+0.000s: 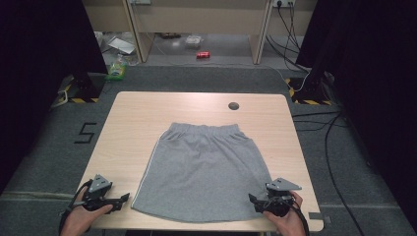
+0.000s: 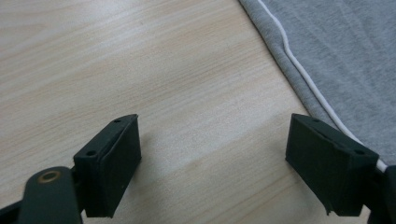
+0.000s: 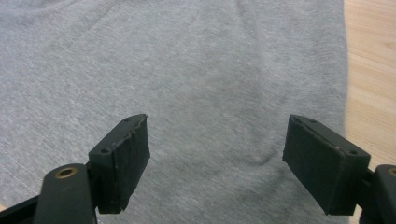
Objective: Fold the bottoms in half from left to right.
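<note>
A grey skirt (image 1: 204, 169) with an elastic waistband and a white side stripe lies flat on the wooden table (image 1: 137, 113), waistband at the far side. My left gripper (image 1: 123, 200) rests at the table's near left, just left of the skirt's bottom corner, and is open over bare wood (image 2: 215, 154); the skirt's striped edge (image 2: 327, 60) runs past its right jaw. My right gripper (image 1: 252, 200) sits at the skirt's near right corner, open, its jaws wide above the grey cloth (image 3: 217, 154), with nothing between them. The skirt (image 3: 187, 70) spreads ahead of it.
A dark round cap (image 1: 233, 105) sits in the table near its far edge. Beyond the table are desk legs, a red can (image 1: 202, 54), a green bottle (image 1: 117, 69) and cables on the floor. Black stands flank the far corners.
</note>
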Available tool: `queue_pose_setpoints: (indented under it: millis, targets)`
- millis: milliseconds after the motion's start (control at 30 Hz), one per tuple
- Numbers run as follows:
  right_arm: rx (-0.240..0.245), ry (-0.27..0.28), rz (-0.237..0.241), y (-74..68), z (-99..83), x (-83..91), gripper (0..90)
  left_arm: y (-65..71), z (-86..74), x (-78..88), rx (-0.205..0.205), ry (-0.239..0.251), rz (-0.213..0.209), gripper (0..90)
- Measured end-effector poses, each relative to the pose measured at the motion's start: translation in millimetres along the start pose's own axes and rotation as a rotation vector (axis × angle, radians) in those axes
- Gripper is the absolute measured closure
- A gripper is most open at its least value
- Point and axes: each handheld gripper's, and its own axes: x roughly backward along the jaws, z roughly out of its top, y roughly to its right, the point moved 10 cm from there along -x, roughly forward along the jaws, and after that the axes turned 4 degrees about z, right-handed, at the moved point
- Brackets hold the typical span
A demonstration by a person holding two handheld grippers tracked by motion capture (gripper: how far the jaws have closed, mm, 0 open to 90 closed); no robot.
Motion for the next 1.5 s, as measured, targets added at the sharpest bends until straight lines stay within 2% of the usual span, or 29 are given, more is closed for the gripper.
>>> queue_pose_setpoints:
  millis: [300,467,667,700,733,900,1033,1100,1233,1500]
  targets:
    - [0.006,0.003,0.003,-3.4,2.0,-0.8,22.6,-4.3,7.1,-6.0,0.010,0.000,-0.003,18.0]
    - [0.017,0.009,0.005,-7.4,4.7,-2.4,22.6,-6.8,19.8,-13.6,0.043,0.009,-0.036,19.2]
    - [0.026,0.007,0.015,-14.0,7.0,-5.5,22.6,-8.8,47.1,-24.9,0.051,0.029,-0.048,19.2]
    - [0.034,0.007,0.016,-14.3,7.3,-6.2,22.6,-8.8,47.1,-24.9,0.051,0.029,-0.048,19.2]
    - [0.033,0.008,0.018,-15.5,7.4,-6.9,22.6,-8.6,57.9,-29.6,0.057,0.035,-0.057,19.2]
    - [0.039,0.004,0.020,-16.7,7.0,-7.9,22.7,-6.8,84.3,-41.6,0.075,0.053,-0.084,19.3]
    - [0.036,0.010,0.020,-17.7,8.2,-8.1,22.7,-8.2,102.5,-54.0,0.090,0.056,-0.085,19.4]
    - [0.039,0.009,0.025,-18.8,8.4,-8.5,22.6,-8.9,106.6,-57.5,0.098,0.056,-0.086,19.9]
    - [0.039,0.011,0.025,-20.4,9.8,-9.1,22.7,-9.9,125.2,-71.6,0.138,0.072,-0.097,22.1]
    - [0.038,0.012,0.032,-23.0,10.7,-10.5,22.8,-5.4,149.5,-86.9,0.142,0.080,-0.109,26.3]
